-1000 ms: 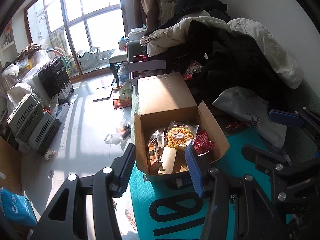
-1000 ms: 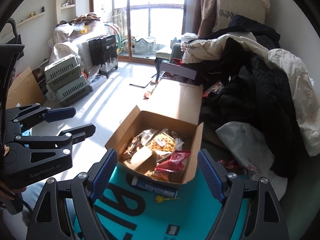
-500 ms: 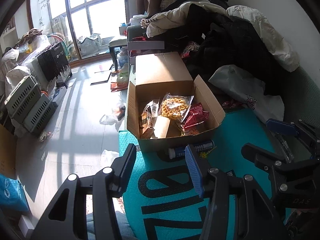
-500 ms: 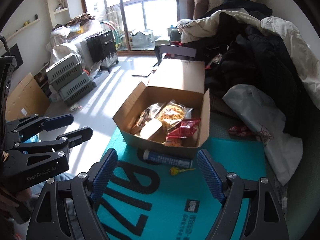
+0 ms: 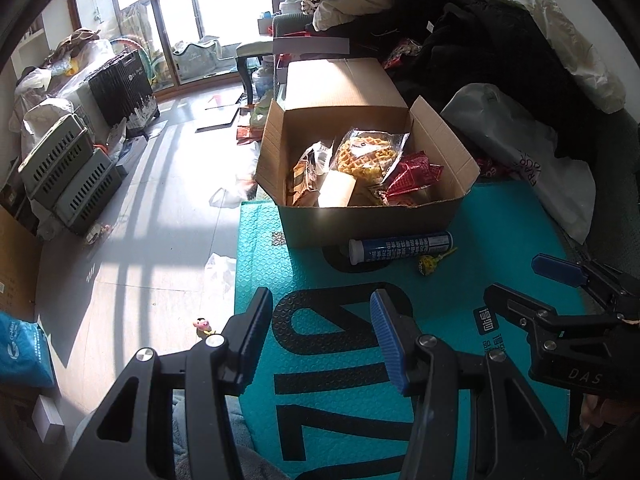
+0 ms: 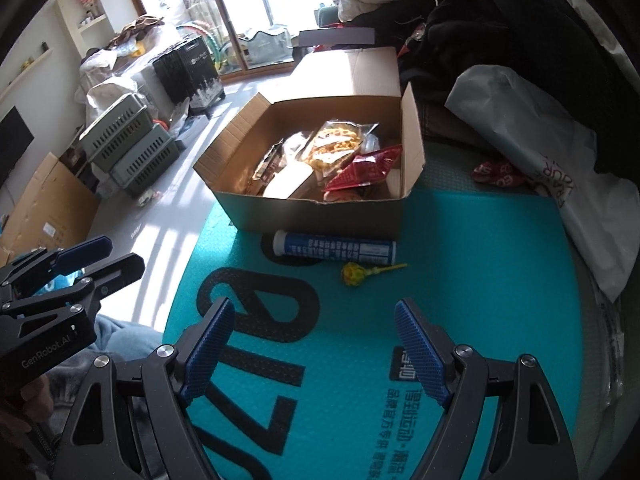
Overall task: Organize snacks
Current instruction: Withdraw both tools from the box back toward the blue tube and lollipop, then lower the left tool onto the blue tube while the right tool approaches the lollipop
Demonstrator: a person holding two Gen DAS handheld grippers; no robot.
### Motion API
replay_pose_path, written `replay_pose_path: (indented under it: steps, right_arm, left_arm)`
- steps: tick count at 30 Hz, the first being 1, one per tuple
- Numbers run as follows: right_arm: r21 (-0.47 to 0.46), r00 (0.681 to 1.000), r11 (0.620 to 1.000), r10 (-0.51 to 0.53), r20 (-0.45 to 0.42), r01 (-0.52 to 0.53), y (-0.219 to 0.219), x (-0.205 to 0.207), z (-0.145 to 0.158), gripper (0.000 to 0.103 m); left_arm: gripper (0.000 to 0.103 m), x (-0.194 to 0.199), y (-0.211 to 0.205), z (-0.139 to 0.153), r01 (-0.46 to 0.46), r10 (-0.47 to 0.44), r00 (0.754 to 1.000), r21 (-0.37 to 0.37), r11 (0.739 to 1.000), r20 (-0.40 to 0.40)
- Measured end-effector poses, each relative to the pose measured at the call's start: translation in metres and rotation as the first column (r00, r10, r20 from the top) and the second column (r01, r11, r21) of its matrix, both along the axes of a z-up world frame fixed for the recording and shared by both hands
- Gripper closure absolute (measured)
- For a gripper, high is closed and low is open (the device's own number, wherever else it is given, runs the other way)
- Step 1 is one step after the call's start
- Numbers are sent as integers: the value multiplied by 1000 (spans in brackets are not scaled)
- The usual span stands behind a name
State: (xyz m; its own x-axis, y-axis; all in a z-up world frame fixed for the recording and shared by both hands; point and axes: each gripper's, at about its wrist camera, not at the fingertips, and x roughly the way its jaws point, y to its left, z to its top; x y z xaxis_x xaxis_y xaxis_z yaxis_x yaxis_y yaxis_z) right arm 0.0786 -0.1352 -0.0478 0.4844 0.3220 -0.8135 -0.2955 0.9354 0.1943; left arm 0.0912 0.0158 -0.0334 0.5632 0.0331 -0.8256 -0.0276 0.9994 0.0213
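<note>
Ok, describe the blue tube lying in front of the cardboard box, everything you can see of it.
The blue tube is a slim cylinder with a white cap at one end and dense white print on a dark blue label. It lies on its side on the teal mat, parallel to the near wall of the cardboard box, close against it. A yellow lollipop lies just beside it. Neither gripper touches it.
</note>
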Motion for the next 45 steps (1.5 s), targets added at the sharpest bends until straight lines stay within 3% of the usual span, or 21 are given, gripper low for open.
replay_pose_path:
  steps: [13,23,29,33,45]
  right_arm:
    - [30,996,1000,-1,-86,4,-6,44,-59,20]
    - [25,996,1000,-7,-88,9,-5,90,-98,20]
    - [50,995,999,-11,-101,16,-11,112,-112,20]
    - [66,993,997,42,-110,-34,-8,117,-115,20]
    - [123,978,979,177,-114,-163,30,78,-101,21]
  left_arm:
    - [53,23,18,-54,-117,105,987,-97,988,-120]
    - [53,38,26,-82,-172,148,973,-132,976,-177]
    - [53,37,26,-85,-172,146,972,-130,976,-186]
    - [53,34,26,-83,-161,137,973,-122,979,-185]
    - [53,21,50,-67,-186,166,974,-128,974,-154]
